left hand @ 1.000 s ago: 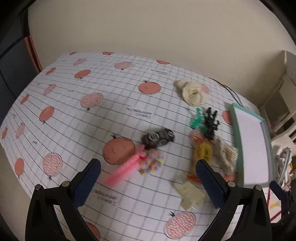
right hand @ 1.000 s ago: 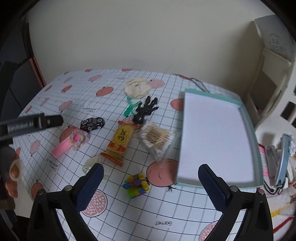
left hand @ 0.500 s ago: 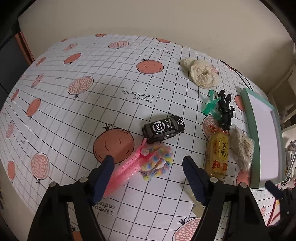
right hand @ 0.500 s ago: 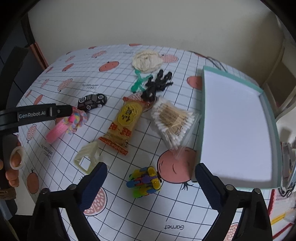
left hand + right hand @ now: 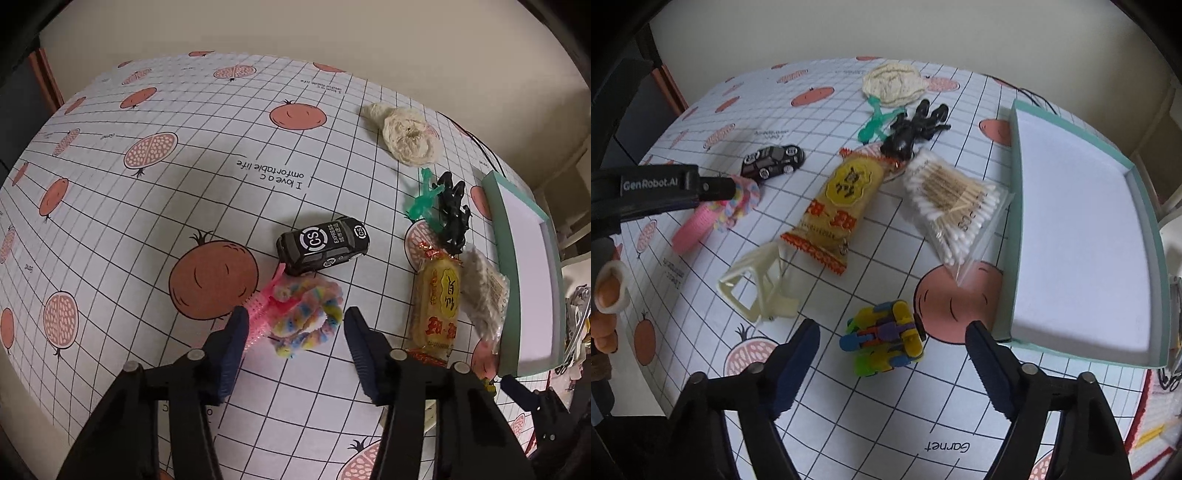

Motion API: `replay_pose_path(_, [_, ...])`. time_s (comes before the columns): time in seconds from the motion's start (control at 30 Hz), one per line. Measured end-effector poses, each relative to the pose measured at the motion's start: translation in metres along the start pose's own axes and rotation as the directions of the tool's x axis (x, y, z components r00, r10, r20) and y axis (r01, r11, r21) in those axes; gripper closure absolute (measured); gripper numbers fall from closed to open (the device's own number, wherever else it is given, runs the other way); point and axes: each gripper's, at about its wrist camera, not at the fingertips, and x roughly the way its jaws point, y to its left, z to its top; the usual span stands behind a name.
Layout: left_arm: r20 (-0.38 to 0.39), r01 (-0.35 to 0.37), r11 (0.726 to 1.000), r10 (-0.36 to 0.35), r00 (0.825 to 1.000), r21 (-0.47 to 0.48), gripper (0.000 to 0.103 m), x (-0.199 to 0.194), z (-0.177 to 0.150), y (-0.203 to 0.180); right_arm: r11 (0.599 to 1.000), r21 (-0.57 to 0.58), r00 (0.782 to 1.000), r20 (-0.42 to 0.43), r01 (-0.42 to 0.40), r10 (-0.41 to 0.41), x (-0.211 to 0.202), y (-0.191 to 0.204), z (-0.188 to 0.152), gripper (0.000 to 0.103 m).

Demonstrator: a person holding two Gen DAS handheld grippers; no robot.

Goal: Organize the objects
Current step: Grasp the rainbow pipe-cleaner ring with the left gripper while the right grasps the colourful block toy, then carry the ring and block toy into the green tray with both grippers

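Note:
A rainbow fluffy scrunchie [image 5: 304,317] lies on a pink comb [image 5: 260,314], just below a black toy car [image 5: 323,243]. My left gripper [image 5: 293,323] is open, its fingers either side of the scrunchie, not closed on it. In the right wrist view a multicoloured block toy [image 5: 882,341] sits between the fingers of my open right gripper [image 5: 892,336]. Beyond it lie a yellow snack packet [image 5: 838,199], a bag of cotton swabs [image 5: 951,201], a cream plastic frame [image 5: 757,284] and the teal tray [image 5: 1015,221] at right.
A black figure [image 5: 912,127], a green figure [image 5: 873,122] and a cream crocheted piece [image 5: 892,83] lie at the back of the fruit-print tablecloth [image 5: 184,184]. A person's hand [image 5: 605,291] holds the left tool. Clutter sits past the tray at the right edge.
Both grippers have dropped lower and moved forward. The left one has narrowed and now straddles the scrunchie; the right one now straddles the block toy.

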Motion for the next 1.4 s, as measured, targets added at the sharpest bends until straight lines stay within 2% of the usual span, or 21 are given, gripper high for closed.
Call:
replay_pose_path(0.17, [-0.005, 0.008, 1.000, -0.008, 1.000, 0.004, 0.061, 0.003, 0.000, -0.004, 1.000, -0.013, 1.000, -0.016, -0.001, 0.001, 0.006, 0.003, -0.001, 0.026])
replay_pose_path(0.43, [0.004, -0.002, 1.000, 0.002, 1.000, 0.021, 0.071, 0.005, 0.001, -0.007, 1.000, -0.024, 0.999, -0.037, 0.005, -0.006, 0.014, 0.005, -0.002, 0.034])
replay_pose_path(0.53, [-0.001, 0.002, 1.000, -0.002, 1.000, 0.017, 0.079, 0.006, 0.000, -0.006, 1.000, -0.019, 0.999, -0.040, 0.001, -0.002, 0.014, 0.005, -0.001, 0.037])
replay_pose_path(0.8, [-0.012, -0.003, 1.000, 0.004, 1.000, 0.012, 0.092, 0.009, -0.002, -0.006, 1.000, -0.013, 0.999, -0.037, -0.002, 0.001, 0.011, 0.003, 0.002, 0.052])
replay_pose_path(0.87, [-0.013, -0.005, 1.000, 0.005, 1.000, 0.011, 0.093, 0.009, -0.002, -0.006, 1.000, -0.013, 0.999, -0.038, -0.002, 0.001, 0.010, 0.003, 0.004, 0.056])
replay_pose_path(1.2, [-0.005, 0.003, 1.000, -0.003, 1.000, 0.010, 0.095, 0.006, -0.001, -0.006, 1.000, -0.008, 0.999, -0.039, -0.013, 0.013, 0.013, 0.002, 0.001, 0.056])
replay_pose_path(1.4, [0.018, 0.017, 1.000, -0.016, 1.000, -0.002, 0.096, -0.002, -0.001, -0.004, 0.999, -0.001, 0.999, -0.010, -0.034, 0.034, 0.002, 0.002, 0.003, 0.056])
